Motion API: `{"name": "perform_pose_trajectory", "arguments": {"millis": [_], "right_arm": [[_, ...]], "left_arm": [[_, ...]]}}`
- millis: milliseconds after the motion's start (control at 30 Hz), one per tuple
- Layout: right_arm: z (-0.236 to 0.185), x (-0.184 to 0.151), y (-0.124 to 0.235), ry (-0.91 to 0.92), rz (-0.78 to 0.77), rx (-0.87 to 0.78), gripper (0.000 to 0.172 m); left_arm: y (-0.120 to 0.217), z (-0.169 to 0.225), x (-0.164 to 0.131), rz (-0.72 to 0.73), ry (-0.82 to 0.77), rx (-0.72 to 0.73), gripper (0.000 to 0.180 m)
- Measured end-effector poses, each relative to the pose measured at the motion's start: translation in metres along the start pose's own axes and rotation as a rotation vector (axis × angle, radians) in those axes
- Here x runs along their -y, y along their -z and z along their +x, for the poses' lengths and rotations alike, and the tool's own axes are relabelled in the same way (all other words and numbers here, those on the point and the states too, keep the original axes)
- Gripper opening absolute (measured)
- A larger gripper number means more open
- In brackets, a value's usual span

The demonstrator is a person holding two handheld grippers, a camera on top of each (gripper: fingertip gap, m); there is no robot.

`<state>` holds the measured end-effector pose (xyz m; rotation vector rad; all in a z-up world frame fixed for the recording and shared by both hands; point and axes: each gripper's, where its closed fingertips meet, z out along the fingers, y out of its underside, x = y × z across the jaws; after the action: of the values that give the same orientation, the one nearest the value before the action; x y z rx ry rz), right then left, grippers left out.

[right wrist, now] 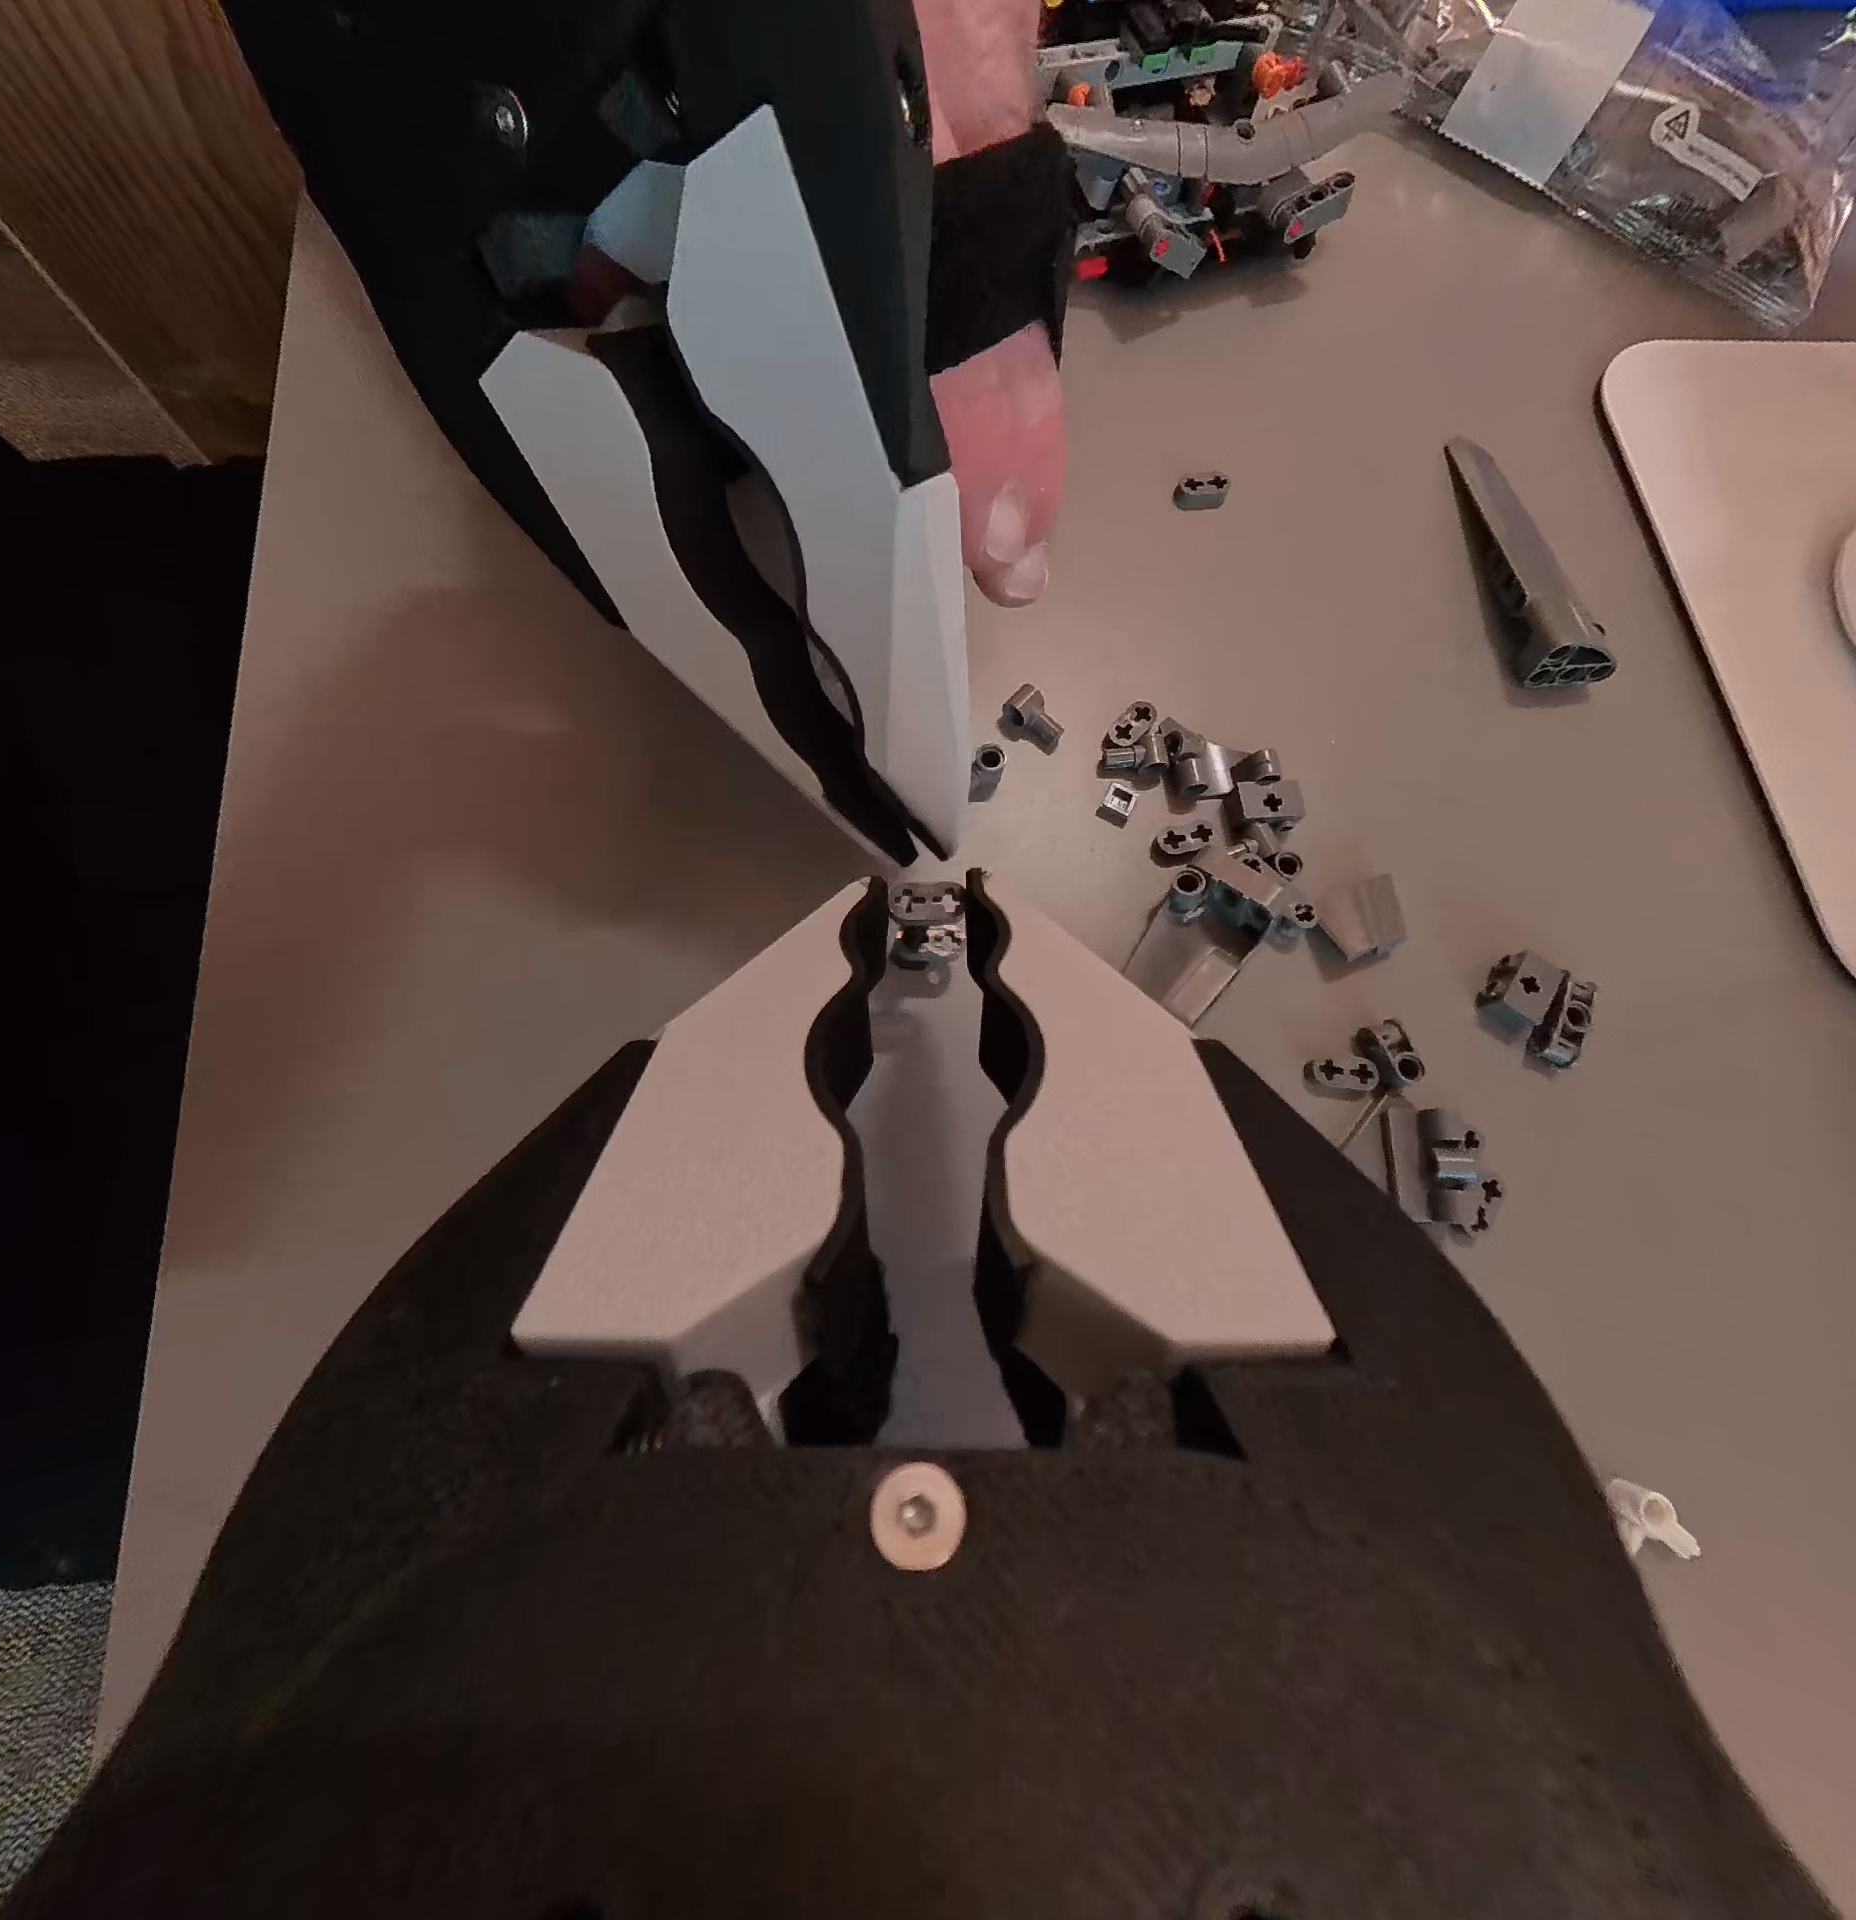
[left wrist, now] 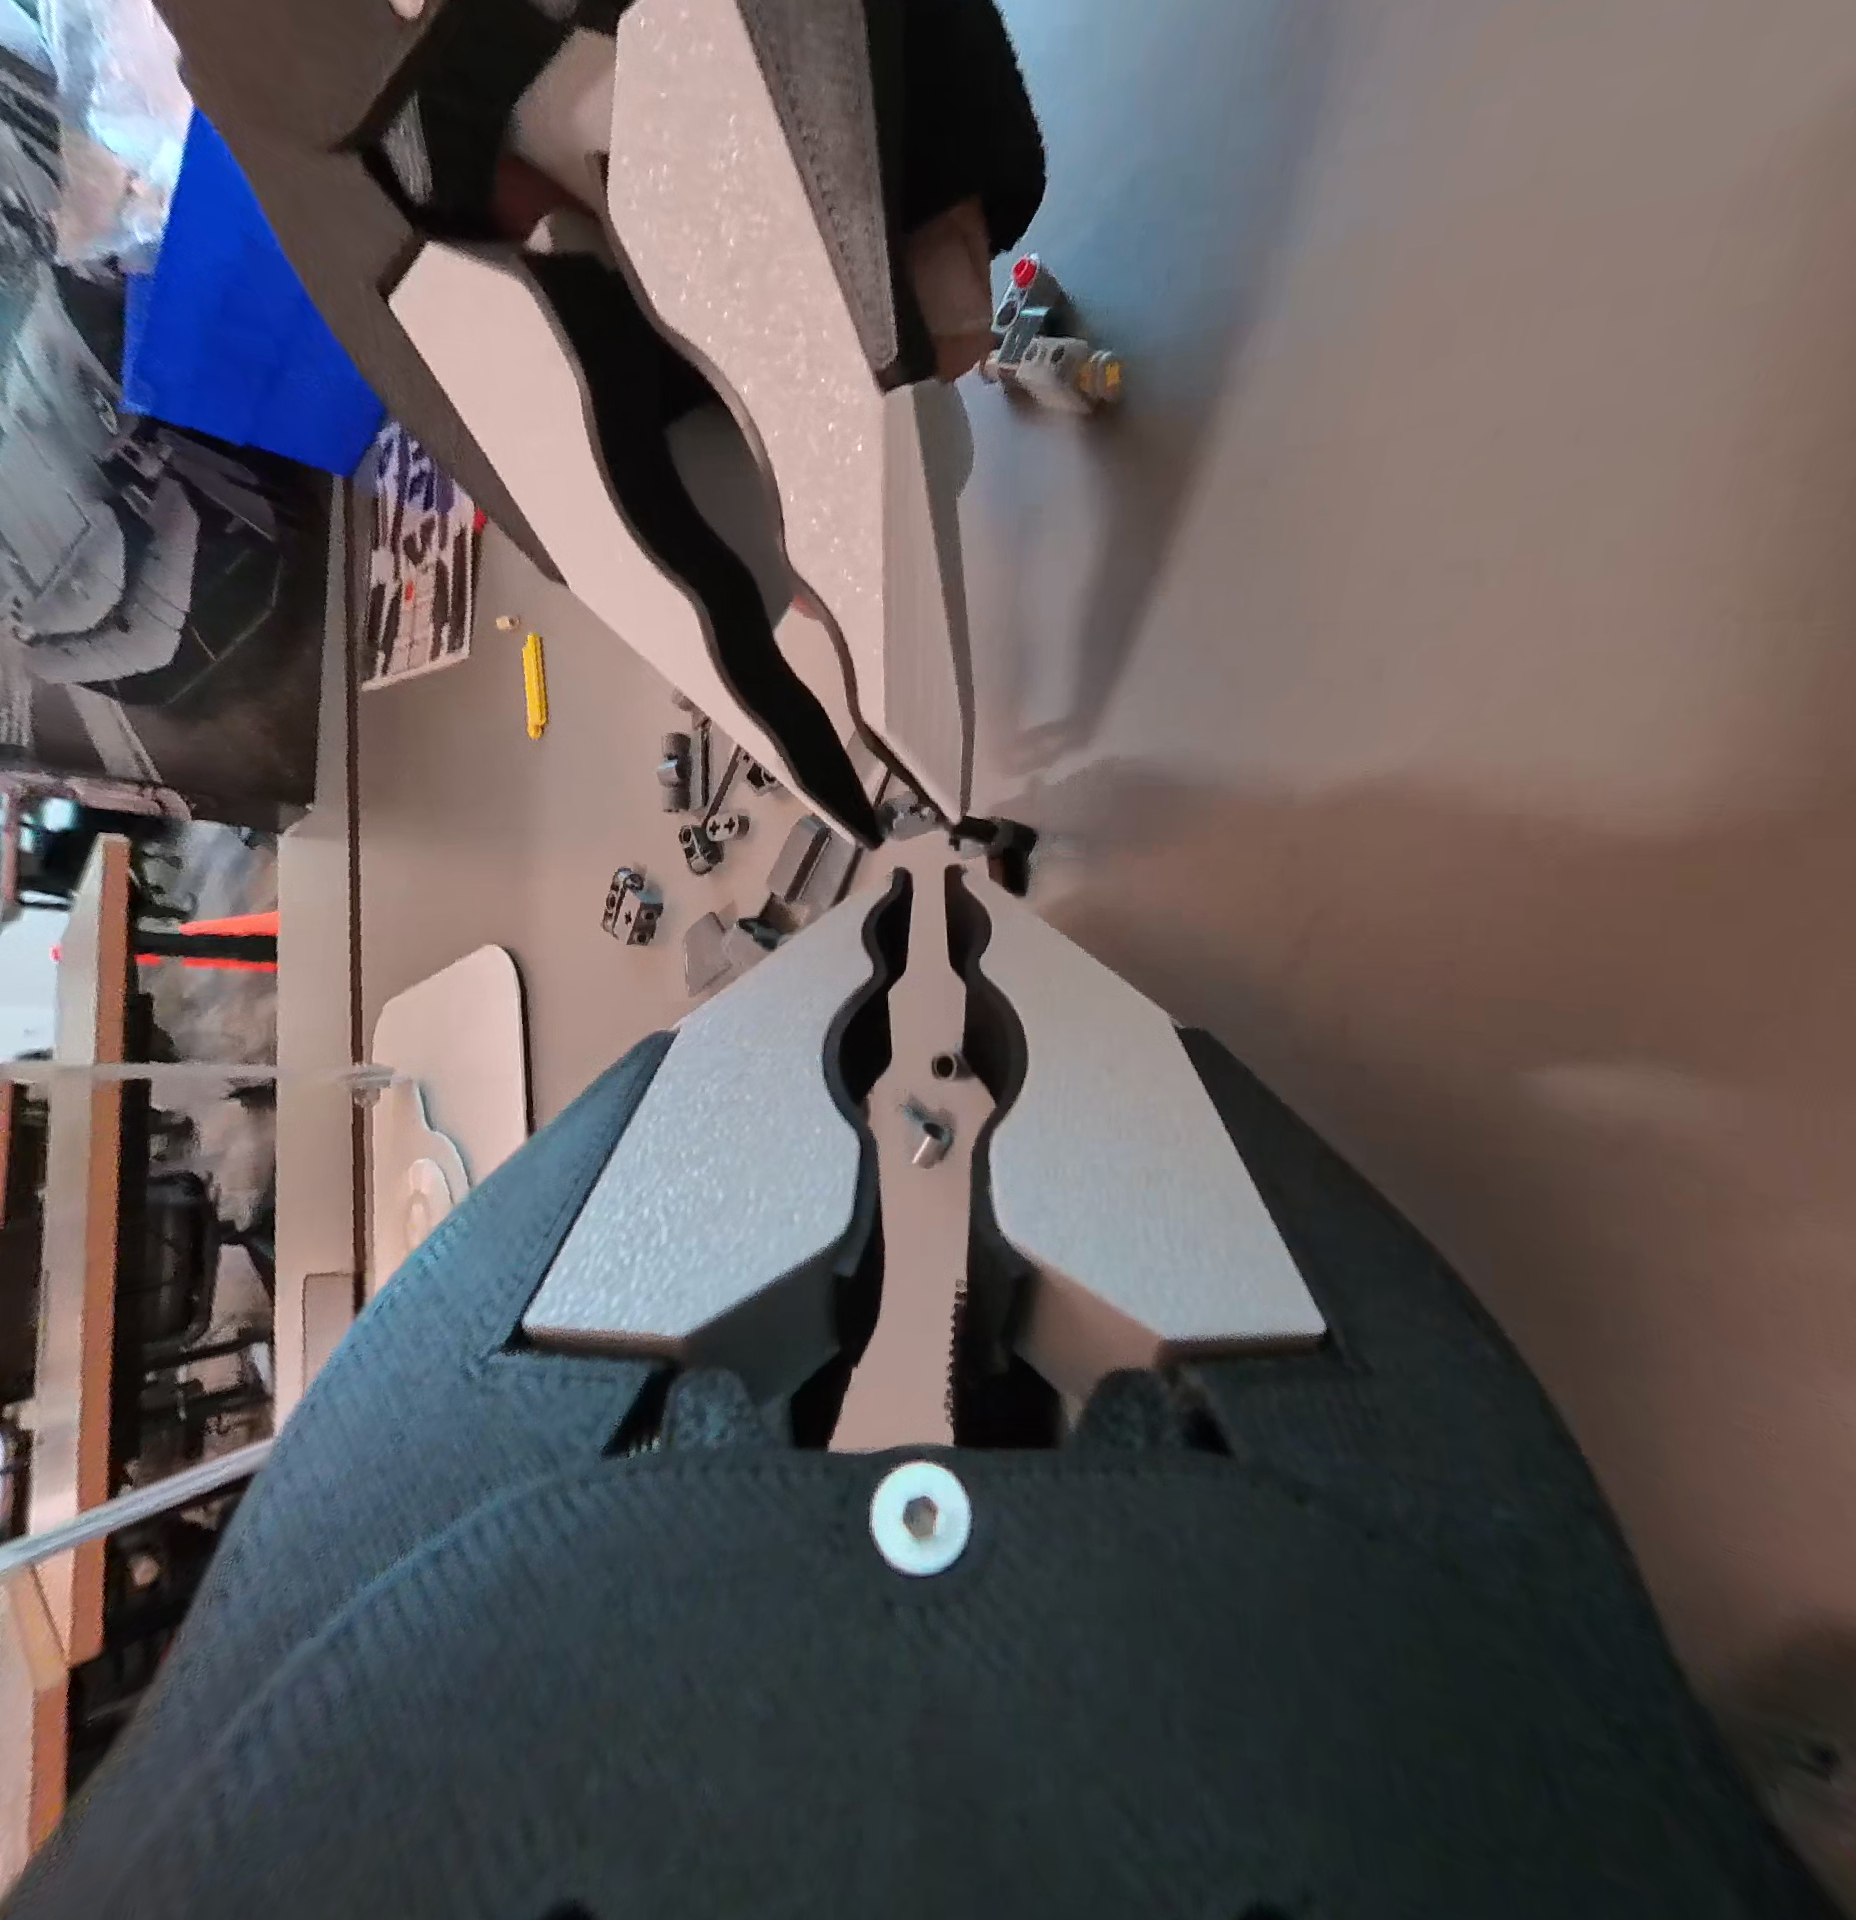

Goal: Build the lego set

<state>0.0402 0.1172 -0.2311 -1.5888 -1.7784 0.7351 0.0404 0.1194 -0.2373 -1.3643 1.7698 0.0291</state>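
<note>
My right gripper (right wrist: 924, 886) is shut on a small grey two-hole connector (right wrist: 926, 902), held just above the grey table (right wrist: 591, 727). More small parts hang under the connector. In the left wrist view the right gripper (left wrist: 913, 826) comes in from above with the grey connector (left wrist: 908, 821) at its tips and a small black piece (left wrist: 997, 836) beside it. My left gripper (left wrist: 926, 878) is narrowly open with nothing between its fingers, tip to tip with the right one. It also shows in the right wrist view (right wrist: 926, 850), just above the connector, with a person's thumb (right wrist: 1007, 520) behind it.
Several loose grey pieces (right wrist: 1215, 810) lie right of the grippers. A long dark tapered panel (right wrist: 1526, 582), a white tray (right wrist: 1755, 623), a partly built model (right wrist: 1194, 156) and plastic bags (right wrist: 1630, 135) lie farther off. A yellow axle (left wrist: 533, 686) and a small assembly with a red stud (left wrist: 1049, 343) lie on the table. Left tips and right tips are each some 20 cm from the long dark tapered panel (right wrist: 1526, 582).
</note>
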Motion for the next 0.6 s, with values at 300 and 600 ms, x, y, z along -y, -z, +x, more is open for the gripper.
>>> {"name": "perform_pose_trajectory", "arguments": {"millis": [300, 600], "right_arm": [[0.0022, -0.0034, -0.0005, -0.032, 0.041, 0.019, 0.012], [0.0000, -0.0005, -0.0018, -0.032, 0.050, 0.044, 0.011]], "left_arm": [[-0.0028, 0.0008, 0.0018, 0.035, -0.057, 0.017, 0.005], [-0.0071, 0.0077, 0.0030, 0.045, -0.064, -0.012, 0.004]]}}
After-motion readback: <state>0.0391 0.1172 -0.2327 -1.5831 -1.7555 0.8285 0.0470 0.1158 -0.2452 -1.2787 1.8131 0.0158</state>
